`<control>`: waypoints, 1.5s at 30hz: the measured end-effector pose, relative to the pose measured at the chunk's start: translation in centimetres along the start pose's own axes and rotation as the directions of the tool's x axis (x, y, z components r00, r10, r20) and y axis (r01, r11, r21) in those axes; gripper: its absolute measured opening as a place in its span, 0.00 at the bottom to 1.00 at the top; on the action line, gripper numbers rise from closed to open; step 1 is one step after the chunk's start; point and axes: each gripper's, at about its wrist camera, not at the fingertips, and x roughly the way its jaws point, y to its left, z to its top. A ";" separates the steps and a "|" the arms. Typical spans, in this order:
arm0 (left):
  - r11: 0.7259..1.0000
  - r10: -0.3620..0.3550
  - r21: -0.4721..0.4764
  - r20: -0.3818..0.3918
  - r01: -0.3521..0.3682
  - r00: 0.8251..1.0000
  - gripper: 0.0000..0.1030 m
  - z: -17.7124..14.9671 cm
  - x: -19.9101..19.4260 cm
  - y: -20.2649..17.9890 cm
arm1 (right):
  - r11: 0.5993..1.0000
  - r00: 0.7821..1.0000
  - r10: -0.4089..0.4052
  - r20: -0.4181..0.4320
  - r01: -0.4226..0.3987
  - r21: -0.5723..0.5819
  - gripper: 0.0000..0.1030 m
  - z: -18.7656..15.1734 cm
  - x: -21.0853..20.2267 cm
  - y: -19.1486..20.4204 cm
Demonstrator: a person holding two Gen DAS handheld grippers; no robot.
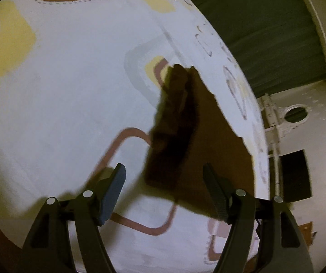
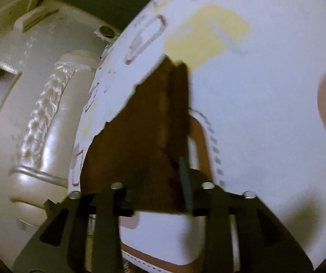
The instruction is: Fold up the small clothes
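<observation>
A small dark brown cloth (image 1: 174,132) lies folded on a white sheet (image 1: 67,95) printed with brown and yellow rounded shapes. It lies on a brown patch (image 1: 222,150) where the sheet is torn. My left gripper (image 1: 164,191) is open and empty, with its fingers just short of the cloth's near edge. In the right wrist view the cloth (image 2: 160,136) runs forward from my right gripper (image 2: 163,188). The right jaws stand apart around the cloth's near end; the view is blurred and the grip is unclear.
The sheet's edge (image 1: 257,122) drops off to the right of the cloth. Beyond it stands cream ornate furniture (image 2: 46,118) and a dark green curtain (image 1: 267,31). A dark box (image 1: 296,175) sits low at the right.
</observation>
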 end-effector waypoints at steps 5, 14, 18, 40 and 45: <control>0.999 0.017 0.043 0.004 -0.018 1.000 0.73 -0.1 1.7 -1.3 | 0.987 0.994 0.021 -0.110 -0.038 -0.155 0.51 0.6 3.6 8.7; 0.993 -0.117 -0.023 -0.033 0.116 0.993 0.73 0.6 4.7 -1.6 | 0.912 0.943 -0.091 -0.320 -0.050 -0.407 0.59 0.9 16.0 24.6; 0.983 -0.176 -0.064 -0.050 0.172 0.983 0.53 0.7 5.4 -0.6 | 0.860 0.902 -0.222 -0.371 0.001 -0.511 0.63 -0.3 22.6 29.8; 0.975 -0.215 -0.079 -0.086 0.208 0.973 0.06 1.4 6.4 1.3 | 0.577 0.667 -0.705 -0.242 0.340 -0.743 0.37 -6.1 40.0 33.9; 0.981 -0.193 -0.050 -0.065 0.190 0.979 0.06 0.9 6.0 0.2 | 0.683 0.729 -0.612 -0.308 0.290 -0.670 0.12 -3.4 37.4 32.7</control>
